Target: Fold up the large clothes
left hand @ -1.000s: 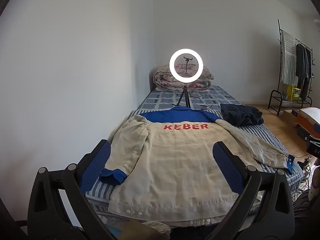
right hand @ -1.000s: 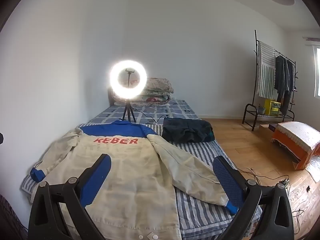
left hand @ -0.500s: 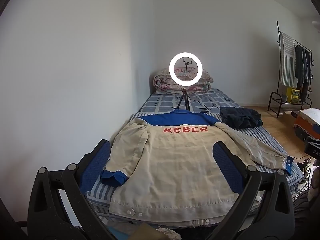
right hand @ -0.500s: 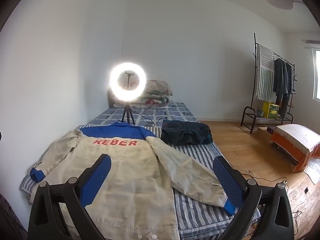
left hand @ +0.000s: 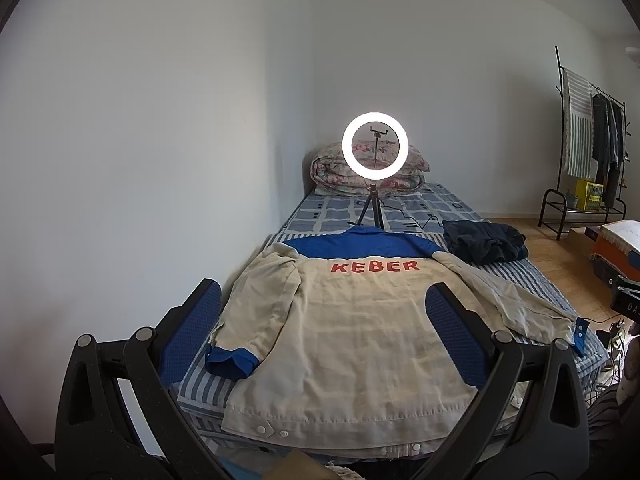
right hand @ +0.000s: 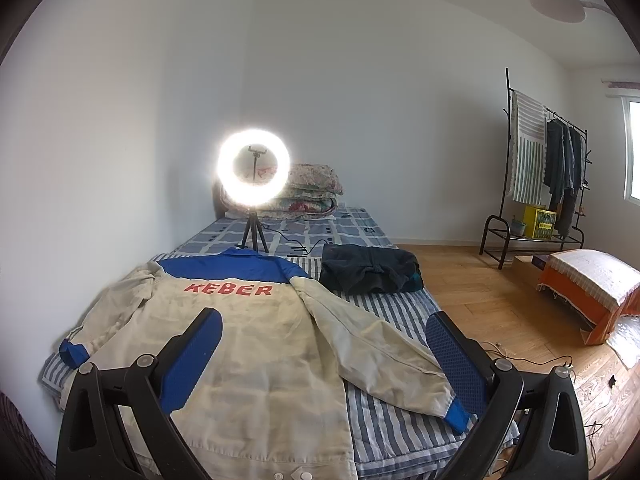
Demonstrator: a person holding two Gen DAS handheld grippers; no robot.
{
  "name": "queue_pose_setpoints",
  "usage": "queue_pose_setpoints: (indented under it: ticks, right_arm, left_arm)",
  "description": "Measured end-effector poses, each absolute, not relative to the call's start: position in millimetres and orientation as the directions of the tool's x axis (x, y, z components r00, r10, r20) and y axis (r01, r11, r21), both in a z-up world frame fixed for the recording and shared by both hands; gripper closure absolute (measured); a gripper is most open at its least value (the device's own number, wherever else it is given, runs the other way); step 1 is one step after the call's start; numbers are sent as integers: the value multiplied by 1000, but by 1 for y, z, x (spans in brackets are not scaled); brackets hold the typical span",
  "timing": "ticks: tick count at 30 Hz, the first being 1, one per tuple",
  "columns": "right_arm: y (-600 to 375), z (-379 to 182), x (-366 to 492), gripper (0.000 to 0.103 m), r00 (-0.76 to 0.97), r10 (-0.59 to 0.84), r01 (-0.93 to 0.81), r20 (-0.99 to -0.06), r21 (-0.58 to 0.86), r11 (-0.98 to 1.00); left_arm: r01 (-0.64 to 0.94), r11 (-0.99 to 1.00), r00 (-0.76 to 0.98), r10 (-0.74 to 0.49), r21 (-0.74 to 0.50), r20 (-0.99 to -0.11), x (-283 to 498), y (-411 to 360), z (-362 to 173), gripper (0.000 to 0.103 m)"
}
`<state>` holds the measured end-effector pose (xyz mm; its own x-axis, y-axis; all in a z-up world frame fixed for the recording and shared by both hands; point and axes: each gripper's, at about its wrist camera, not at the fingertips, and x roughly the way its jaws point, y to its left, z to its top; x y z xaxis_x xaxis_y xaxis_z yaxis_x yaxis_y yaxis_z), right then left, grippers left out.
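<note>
A cream jacket [left hand: 352, 336] [right hand: 248, 344] with a blue yoke, blue cuffs and red lettering lies back-up and spread flat on the striped bed [left hand: 532, 276] [right hand: 392, 308]. Its hem points toward me, and both sleeves are stretched out to the sides. My left gripper [left hand: 324, 328] hovers open above the hem end, holding nothing. My right gripper [right hand: 324, 352] is also open and empty, held above the jacket's right sleeve [right hand: 372, 352]. Neither gripper touches the cloth.
A lit ring light on a tripod [left hand: 375, 152] [right hand: 253, 174] stands on the bed behind the collar, before a folded quilt [right hand: 316, 192]. A dark folded garment [left hand: 484, 240] [right hand: 370, 274] lies to the right. A clothes rack [right hand: 536, 184] and orange-sided box [right hand: 588, 292] occupy the wooden floor.
Both views have tilted upward a little, so the jacket and bed sit lower in the frames. The jacket has not moved and both grippers stay open.
</note>
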<state>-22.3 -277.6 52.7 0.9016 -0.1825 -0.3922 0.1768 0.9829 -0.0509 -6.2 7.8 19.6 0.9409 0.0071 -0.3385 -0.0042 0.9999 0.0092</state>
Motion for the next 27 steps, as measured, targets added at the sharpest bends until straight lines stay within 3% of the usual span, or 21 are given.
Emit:
queue_pose_setpoints:
  ticks: [27]
  right_arm:
    - [-284,49,-19,0,895,-185,189,-407,-31,982]
  left_arm:
    - [-9,1000,946,12,12,-323,-6,4,16,0]
